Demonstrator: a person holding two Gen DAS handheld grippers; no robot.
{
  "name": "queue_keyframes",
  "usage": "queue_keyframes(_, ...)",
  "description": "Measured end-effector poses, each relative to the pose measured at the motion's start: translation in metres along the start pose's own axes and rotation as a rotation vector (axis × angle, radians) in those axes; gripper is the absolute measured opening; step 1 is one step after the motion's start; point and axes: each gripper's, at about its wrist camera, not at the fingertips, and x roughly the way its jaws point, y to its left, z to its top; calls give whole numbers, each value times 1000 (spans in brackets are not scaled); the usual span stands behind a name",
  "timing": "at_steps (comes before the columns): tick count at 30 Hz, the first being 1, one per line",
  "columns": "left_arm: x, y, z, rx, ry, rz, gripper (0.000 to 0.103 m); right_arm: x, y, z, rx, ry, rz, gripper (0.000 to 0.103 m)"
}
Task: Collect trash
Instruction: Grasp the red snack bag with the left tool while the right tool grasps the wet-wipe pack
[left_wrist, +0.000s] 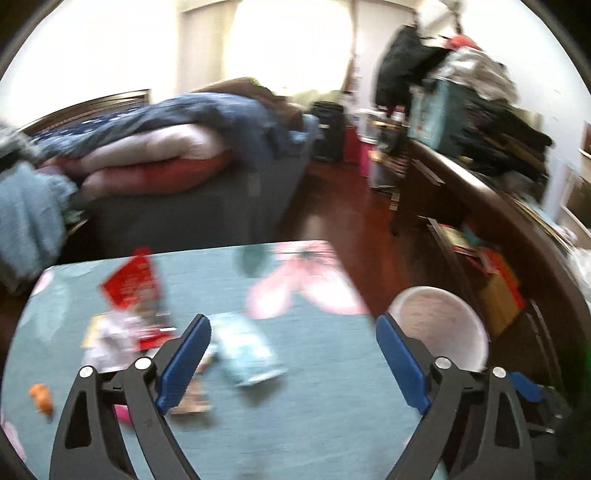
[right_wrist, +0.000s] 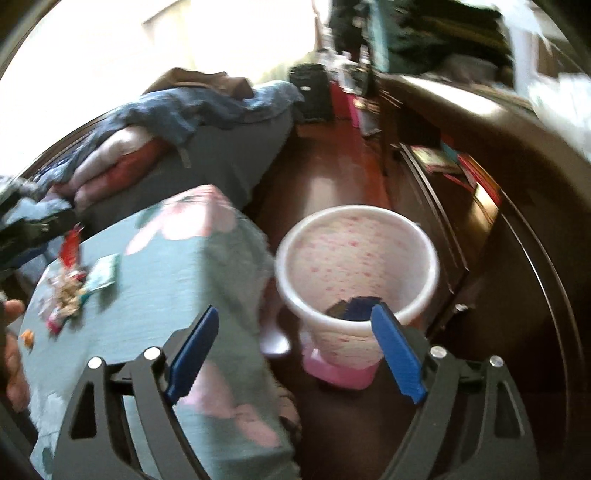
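Observation:
Several wrappers lie on a table with a teal flowered cloth (left_wrist: 314, 387): a red packet (left_wrist: 131, 282), a pale blue packet (left_wrist: 245, 349), a white and pink wrapper (left_wrist: 110, 339) and a small orange scrap (left_wrist: 41, 397). My left gripper (left_wrist: 293, 354) is open and empty above the cloth, to the right of the wrappers. A white bin with pink dots (right_wrist: 356, 266) stands on the floor right of the table, with a dark wrapper (right_wrist: 354, 308) inside. My right gripper (right_wrist: 295, 347) is open and empty, over the table corner and the bin's near rim. The bin also shows in the left wrist view (left_wrist: 439, 325).
A bed piled with blankets (left_wrist: 166, 147) stands behind the table. A dark wooden dresser (left_wrist: 498, 221) loaded with clothes and boxes runs along the right. Red wood floor (right_wrist: 332, 177) lies between them. A hand (right_wrist: 13, 354) shows at the left edge in the right wrist view.

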Motion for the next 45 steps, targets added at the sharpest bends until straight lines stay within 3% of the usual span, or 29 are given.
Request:
queue_keyframes(3,3,38,5,-51,17,93,99,-8,31,4,-56,-3,49,88)
queue_keyframes(6,17,82,14,-124,52,153,99,-8,62,7,-105,6,97,89)
queue_keyframes(8,38,110,20,-171,125,166,99,-6,82,10,-135,17,129,89)
queue_keyframes(12,77,148,23,-269,241,113,99,3,114,18,-195,35,164,90)
queue_keyframes(17,118,161,25,-282,336,83,99,21,152,29,-278,57,174,90)
queue_keyframes(23,140,154,28,-211,347,92,99,47,180,35,-336,90,171,90)
queue_keyframes(26,154,161,26,-223,393,58,99,56,187,38,-344,102,170,90)
queue_keyframes(29,161,157,29,-189,388,88,99,61,188,40,-343,103,167,90)
queue_keyframes(30,162,157,28,-188,381,85,98,62,189,40,-342,103,167,90)
queue_keyframes(33,155,157,31,-179,330,78,59,66,190,40,-349,109,159,90)
queue_keyframes(35,150,161,31,-203,317,27,51,69,192,39,-358,113,153,89)
queue_keyframes(40,125,169,29,-226,228,-39,42,73,199,39,-363,112,157,89)
queue_keyframes(45,85,181,33,-266,146,-117,41,88,210,41,-372,134,163,87)
